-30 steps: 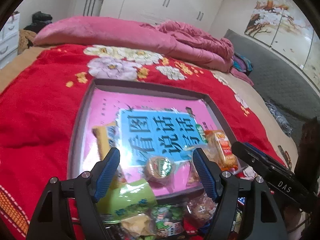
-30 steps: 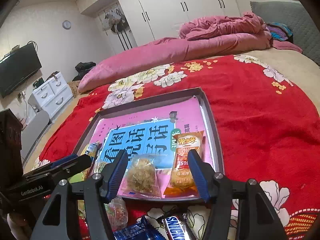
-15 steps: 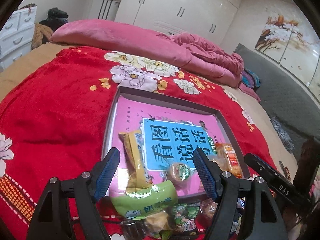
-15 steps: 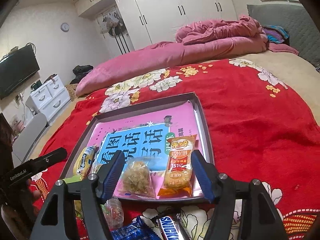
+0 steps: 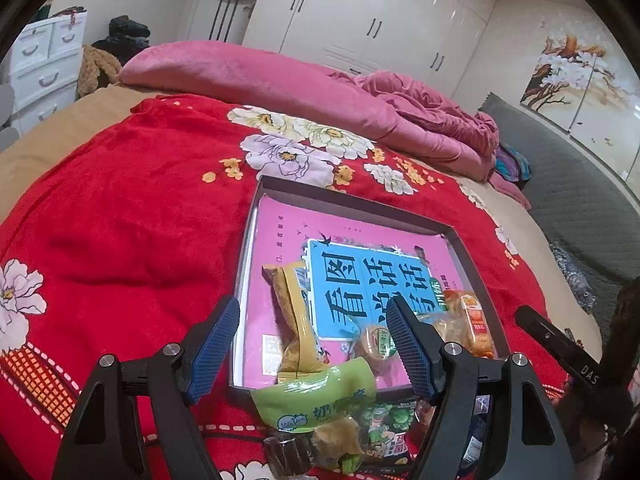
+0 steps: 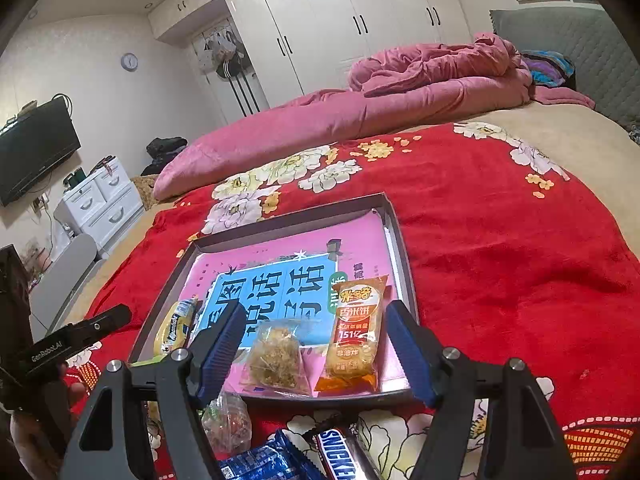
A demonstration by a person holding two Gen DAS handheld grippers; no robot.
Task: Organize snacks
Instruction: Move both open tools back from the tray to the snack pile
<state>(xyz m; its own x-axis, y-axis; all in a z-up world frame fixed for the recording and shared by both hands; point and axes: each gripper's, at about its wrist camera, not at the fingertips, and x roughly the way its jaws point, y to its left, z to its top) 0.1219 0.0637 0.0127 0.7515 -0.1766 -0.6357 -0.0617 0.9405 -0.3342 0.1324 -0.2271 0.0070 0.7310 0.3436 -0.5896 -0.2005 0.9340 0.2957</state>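
1. Your right gripper (image 6: 312,352) has just been spreading its jaws, and they stand fairly wide with nothing between the pads; both blue pads are clear of every packet.
2. Your left gripper (image 5: 312,352) is also parted wide and holds nothing.
3. The box (image 6: 404,264) sits on the red blanket (image 6: 500,240) with four snacks already lined along its near edge: a yellow packet (image 5: 294,320), a round cake (image 5: 376,344), a clear pouch (image 6: 276,360) and an orange cracker bag (image 6: 354,336).
4. The loose snacks left to sort lie on the blanket just outside the near rim, below and behind your jaws, not ahead of them.
5. In the right wrist view, a chocolate bar (image 6: 340,456) and a blue packet (image 6: 260,464) lie almost under the right gripper. The bar's long axis runs diagonally, away from you to the left.
6. The green bag (image 5: 316,396) lies across the near rim, right under your left jaws, its length running side to side.
7. I judge each hand must pull back and tip downward before closing; the right is nearer the bar, the left nearer the green bag.
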